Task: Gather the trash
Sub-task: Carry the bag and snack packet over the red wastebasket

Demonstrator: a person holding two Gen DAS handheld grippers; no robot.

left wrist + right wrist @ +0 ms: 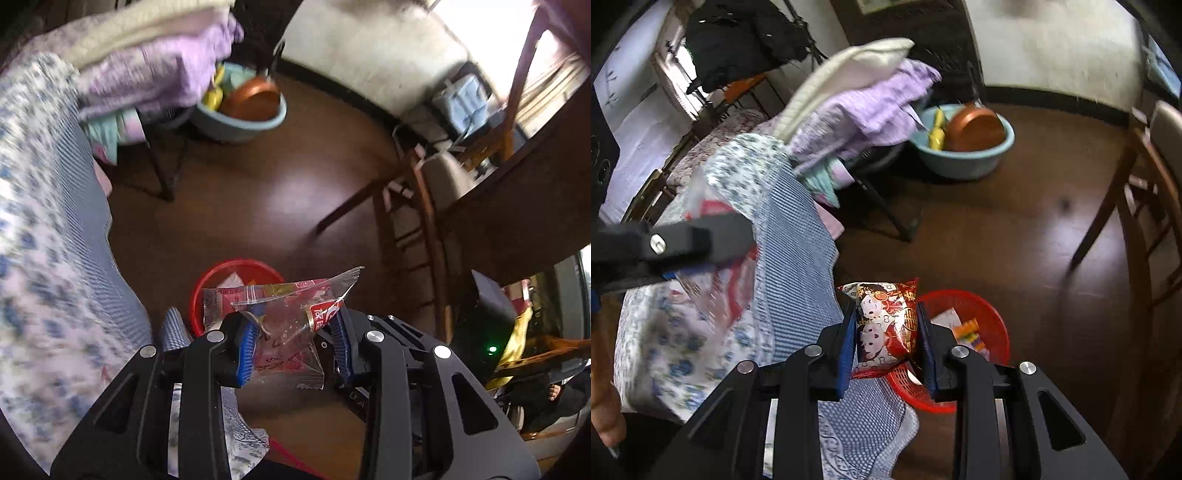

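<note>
**Both grippers loaded, red basket below**

My left gripper [293, 334] is clamped on a clear plastic wrapper [284, 325] with red print; I see its blue pads [246, 345] pressing the crinkled film from both sides, and the wrapper's top edge sticks up past the fingertips. Just beyond it, low on the dark brown floor [280, 192], sits the red basket [207, 291], partly hidden behind the wrapper, with a bit of pale trash showing inside.

My right gripper [886, 339] is closed on a puffy red snack packet [886, 325] printed with cartoon figures (it stands roughly upright between the pads). From this side the red basket [993, 325] lies just right of the packet and below it, holding a few colourful scraps [967, 330]. The basket touches the edge of a blue-and-white patterned bedcover [790, 236] that hangs down on the left.

In the right wrist view my left gripper [670, 275] reaches in from the left edge, blurred, the wrapper [716, 280] a smear beneath it.

Farther back I see a pale blue basin [964, 158] holding a copper-coloured pan [975, 129], a heap of lilac and cream cloth [864, 99], and a wooden chair [1145, 206] on the right.
</note>
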